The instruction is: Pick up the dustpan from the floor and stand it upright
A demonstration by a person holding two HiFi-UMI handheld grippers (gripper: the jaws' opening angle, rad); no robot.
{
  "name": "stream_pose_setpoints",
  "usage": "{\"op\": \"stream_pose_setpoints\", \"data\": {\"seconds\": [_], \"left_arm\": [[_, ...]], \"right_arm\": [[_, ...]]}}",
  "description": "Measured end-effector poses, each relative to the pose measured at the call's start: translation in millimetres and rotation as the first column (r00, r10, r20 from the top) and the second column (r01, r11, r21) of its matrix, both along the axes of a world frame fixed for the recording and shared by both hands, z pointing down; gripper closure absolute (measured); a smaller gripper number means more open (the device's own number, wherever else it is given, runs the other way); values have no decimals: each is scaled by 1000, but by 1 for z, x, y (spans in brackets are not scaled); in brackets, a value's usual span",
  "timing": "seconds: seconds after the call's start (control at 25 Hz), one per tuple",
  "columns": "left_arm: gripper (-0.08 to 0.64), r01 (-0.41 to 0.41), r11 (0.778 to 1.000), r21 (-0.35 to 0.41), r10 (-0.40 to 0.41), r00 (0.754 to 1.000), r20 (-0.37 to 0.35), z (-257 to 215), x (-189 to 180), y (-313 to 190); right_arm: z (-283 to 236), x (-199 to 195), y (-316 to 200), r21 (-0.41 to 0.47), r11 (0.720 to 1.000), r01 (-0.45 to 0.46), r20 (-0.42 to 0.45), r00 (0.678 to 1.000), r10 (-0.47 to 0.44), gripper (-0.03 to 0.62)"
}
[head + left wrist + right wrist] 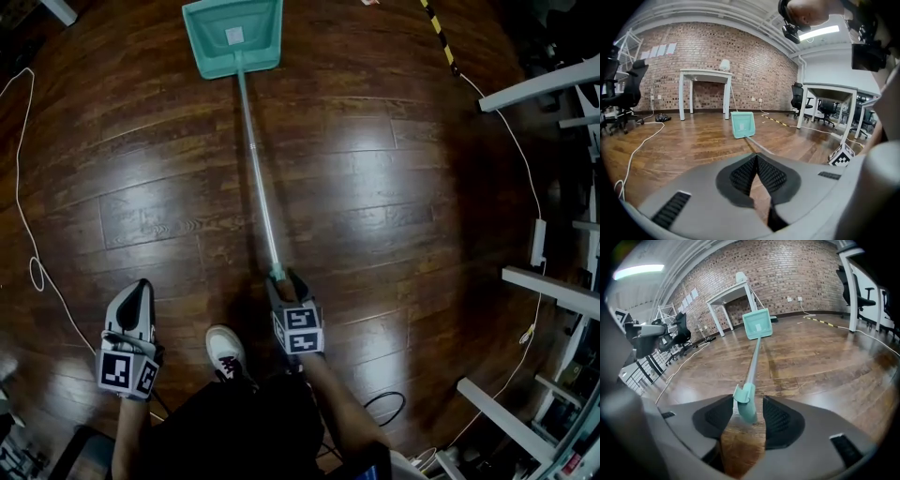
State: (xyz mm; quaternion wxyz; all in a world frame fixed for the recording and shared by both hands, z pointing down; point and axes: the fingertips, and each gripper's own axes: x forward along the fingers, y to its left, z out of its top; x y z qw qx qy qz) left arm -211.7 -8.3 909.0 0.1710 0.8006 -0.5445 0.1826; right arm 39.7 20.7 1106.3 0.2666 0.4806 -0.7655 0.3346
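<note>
A teal dustpan point(232, 36) lies flat on the wooden floor, and its long pale handle point(256, 169) runs back toward me. The handle's teal end piece point(746, 404) sits between the jaws of my right gripper point(284, 278), which is low over the floor. That gripper is open, with a gap on each side of the end piece. My left gripper point(137, 291) hangs to the left, apart from the handle, shut with nothing in it. The left gripper view shows the dustpan point(742, 124) ahead, beyond the left gripper point(756, 157).
A white cable point(28, 234) snakes along the floor at the left. My white shoe point(225, 352) stands between the grippers. White desk frames point(544, 84) and a power strip point(538, 242) line the right side. A white table point(705, 75) stands by the brick wall.
</note>
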Motion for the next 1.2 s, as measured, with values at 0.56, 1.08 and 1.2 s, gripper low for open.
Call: {"op": "stream_pose_setpoints", "data": {"seconds": [0.56,1.08,1.2], "left_arm": [[566,17,1000,8,-18,999,31,-34,-12,-26],[566,-81,996,-31,81,997,4,-205,35,-37],[566,-75,997,-23,75,997,-22,-253,39,-47]], "right_arm": [[-33,3,-15,-12,1000,8,-105,994,-10,480],[-228,31,-32,-39,997,-65,-164,985,57,482],[-268,37,-35,-57,996,-65,-188,981,54,483]]}}
